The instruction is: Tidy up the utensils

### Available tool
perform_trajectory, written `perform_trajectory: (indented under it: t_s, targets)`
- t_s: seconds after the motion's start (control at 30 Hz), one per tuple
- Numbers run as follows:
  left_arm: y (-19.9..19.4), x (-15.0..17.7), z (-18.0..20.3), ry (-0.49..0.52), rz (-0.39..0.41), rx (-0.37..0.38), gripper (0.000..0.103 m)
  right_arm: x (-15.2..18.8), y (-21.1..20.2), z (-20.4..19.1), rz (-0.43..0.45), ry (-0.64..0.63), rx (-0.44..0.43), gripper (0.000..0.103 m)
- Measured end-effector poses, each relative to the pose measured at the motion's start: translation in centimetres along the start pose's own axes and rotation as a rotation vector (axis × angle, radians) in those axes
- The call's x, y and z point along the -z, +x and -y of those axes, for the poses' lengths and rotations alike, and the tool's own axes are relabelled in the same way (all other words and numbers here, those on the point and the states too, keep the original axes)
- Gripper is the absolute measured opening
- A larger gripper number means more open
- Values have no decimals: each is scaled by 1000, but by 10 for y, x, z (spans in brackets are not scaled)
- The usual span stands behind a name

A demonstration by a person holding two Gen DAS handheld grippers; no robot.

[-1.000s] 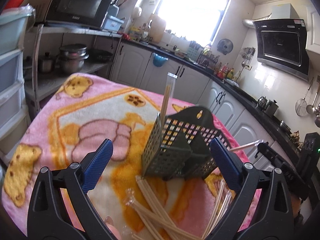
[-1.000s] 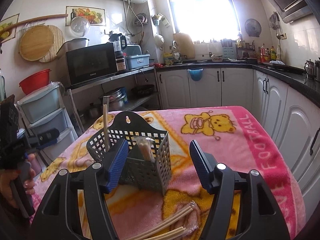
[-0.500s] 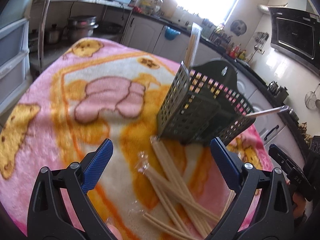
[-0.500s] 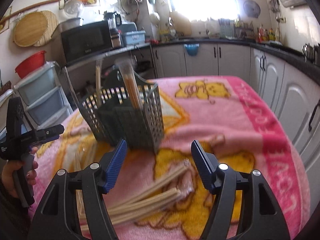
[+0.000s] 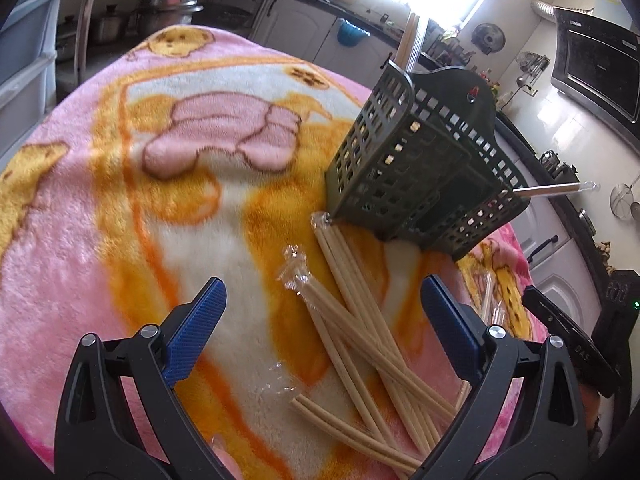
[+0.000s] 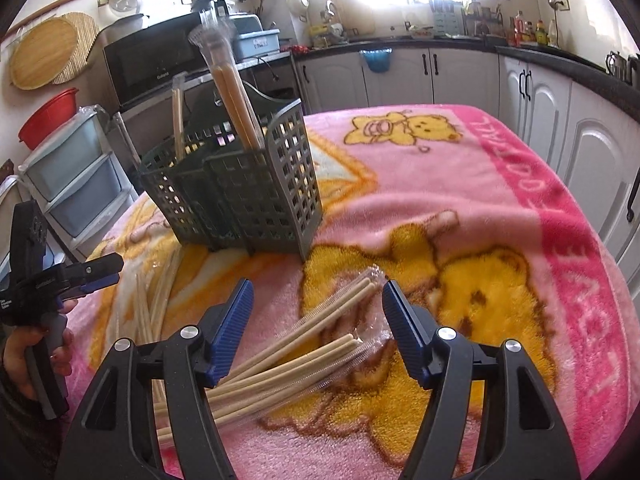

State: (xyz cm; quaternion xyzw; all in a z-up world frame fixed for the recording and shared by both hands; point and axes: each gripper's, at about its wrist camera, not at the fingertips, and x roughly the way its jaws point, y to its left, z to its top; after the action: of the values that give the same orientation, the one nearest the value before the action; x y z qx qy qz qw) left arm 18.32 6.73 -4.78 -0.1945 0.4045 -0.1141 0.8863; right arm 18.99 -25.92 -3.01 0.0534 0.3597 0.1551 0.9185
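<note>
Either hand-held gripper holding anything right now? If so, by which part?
Nothing is held. The left hand-held gripper and the right hand-held gripper both stand open above the wrapped chopsticks lying on the blanket, pads touching none.

A pink blanket [image 6: 460, 208] printed with cartoon bears covers the table. Behind stand a black microwave [image 6: 152, 60], a red basin [image 6: 48, 118] and white cabinets [image 6: 460, 76].

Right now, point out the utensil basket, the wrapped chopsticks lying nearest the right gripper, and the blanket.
utensil basket [image 6: 256, 200], right wrist view, front grid wall.
wrapped chopsticks [image 6: 320, 320], right wrist view, mid-length.
blanket [image 6: 460, 208], right wrist view, bare pink area.
</note>
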Motion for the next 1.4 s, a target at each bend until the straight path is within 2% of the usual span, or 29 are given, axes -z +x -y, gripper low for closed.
perform_trajectory:
  t_s: [0.2, 0.27, 0.4, 0.5, 0.57, 0.7, 0.77, 1.07, 1.33, 1.4]
  targets:
    - [12, 2, 2, 1, -41, 20, 75, -3, 23, 8, -64, 34, 19, 63]
    - [16, 2, 1, -5, -53, 23, 68, -5, 30, 11, -82, 46, 17, 59]
    - [22, -1, -1, -24, -60, 24, 63, -8, 43, 19, -116, 89, 13, 54]
    - [24, -5, -3, -36, -55, 20, 49, -11, 51, 24, -132, 127, 8, 51]
    - [27, -7, -7, -46, -56, 16, 37, -11, 54, 27, -142, 147, 8, 47]
    - [26, -6, -14, -59, -52, 14, 26, -12, 58, 32, -146, 169, 11, 40]
    - [25, -6, -16, -66, -50, 16, 21, -12, 59, 35, -146, 179, 14, 32]
    - [18, -5, -22, -83, -34, 24, 17, -8, 48, 46, -124, 233, 3, 14]
    - [8, -8, -22, -91, -6, 43, 9, -7, 31, 57, -86, 276, -21, 12]
    - [4, -9, -20, -89, 5, 54, 7, -8, 25, 59, -60, 289, -53, 11]
